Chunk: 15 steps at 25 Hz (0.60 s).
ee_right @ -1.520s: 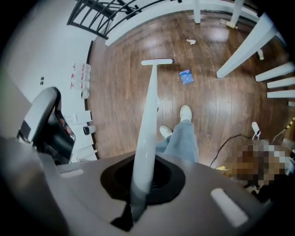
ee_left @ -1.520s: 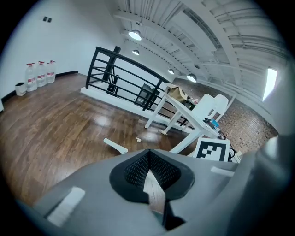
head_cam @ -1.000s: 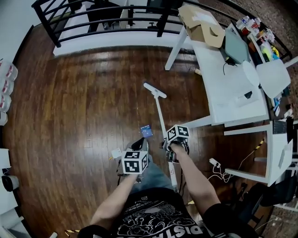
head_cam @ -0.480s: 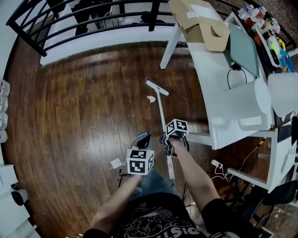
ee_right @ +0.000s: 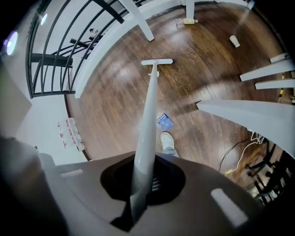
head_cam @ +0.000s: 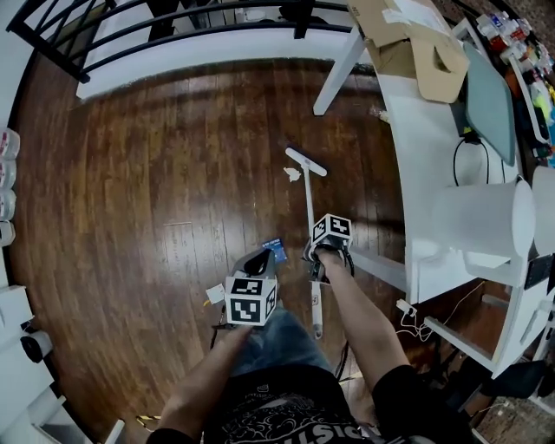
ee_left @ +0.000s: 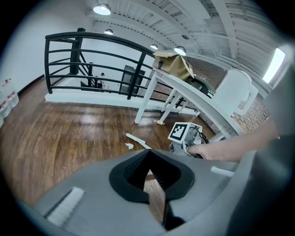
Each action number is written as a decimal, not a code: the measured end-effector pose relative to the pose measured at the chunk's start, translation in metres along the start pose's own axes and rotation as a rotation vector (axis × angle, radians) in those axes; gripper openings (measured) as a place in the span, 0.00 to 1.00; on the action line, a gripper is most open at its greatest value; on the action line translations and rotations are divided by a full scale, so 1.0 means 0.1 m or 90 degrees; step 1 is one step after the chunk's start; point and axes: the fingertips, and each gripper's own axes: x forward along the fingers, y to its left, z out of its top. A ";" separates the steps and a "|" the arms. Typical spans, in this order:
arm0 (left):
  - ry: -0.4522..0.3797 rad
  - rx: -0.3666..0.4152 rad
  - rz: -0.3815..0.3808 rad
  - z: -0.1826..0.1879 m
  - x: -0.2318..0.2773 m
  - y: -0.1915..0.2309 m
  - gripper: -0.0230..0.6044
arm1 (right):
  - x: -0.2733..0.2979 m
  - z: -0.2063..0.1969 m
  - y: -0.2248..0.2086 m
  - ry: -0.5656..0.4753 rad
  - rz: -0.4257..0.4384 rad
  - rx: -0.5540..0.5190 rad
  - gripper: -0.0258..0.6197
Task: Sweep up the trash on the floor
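A white long-handled broom point(head_cam: 310, 217) stands on the wooden floor, its head point(head_cam: 299, 162) far out in front. My right gripper point(head_cam: 323, 260) is shut on the handle point(ee_right: 146, 133), which runs up between its jaws to the broom head point(ee_right: 156, 61). A crumpled white scrap point(head_cam: 292, 174) lies just beside the head. A blue card point(head_cam: 274, 247) and a white paper piece point(head_cam: 215, 293) lie near my left gripper point(head_cam: 258, 264). In the left gripper view that gripper point(ee_left: 147, 159) is shut, its tips meeting on nothing, with the broom head point(ee_left: 138, 140) and scrap point(ee_left: 130, 146) beyond.
A white table point(head_cam: 434, 173) with a cardboard box point(head_cam: 408, 39) runs along the right, its leg point(head_cam: 340, 61) on the floor. A black railing point(head_cam: 173, 22) closes the far side. Cables point(head_cam: 416, 316) lie at lower right. A cup point(ee_right: 234, 41) lies under the table. My shoe point(ee_right: 167, 138) is near the card.
The broom head has come close beside the crumpled white scrap, which was not in view one second ago. My right gripper stays shut on the handle. The left gripper has shifted slightly.
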 end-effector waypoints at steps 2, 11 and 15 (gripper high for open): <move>0.003 -0.013 0.007 -0.04 -0.01 0.04 0.04 | 0.04 -0.06 -0.03 0.009 -0.008 -0.009 0.04; -0.008 -0.038 0.028 -0.25 -0.24 0.14 0.04 | 0.22 -0.44 0.05 0.030 0.000 -0.013 0.04; -0.016 -0.046 0.037 -0.39 -0.42 0.21 0.04 | 0.33 -0.70 0.11 0.043 0.000 -0.026 0.04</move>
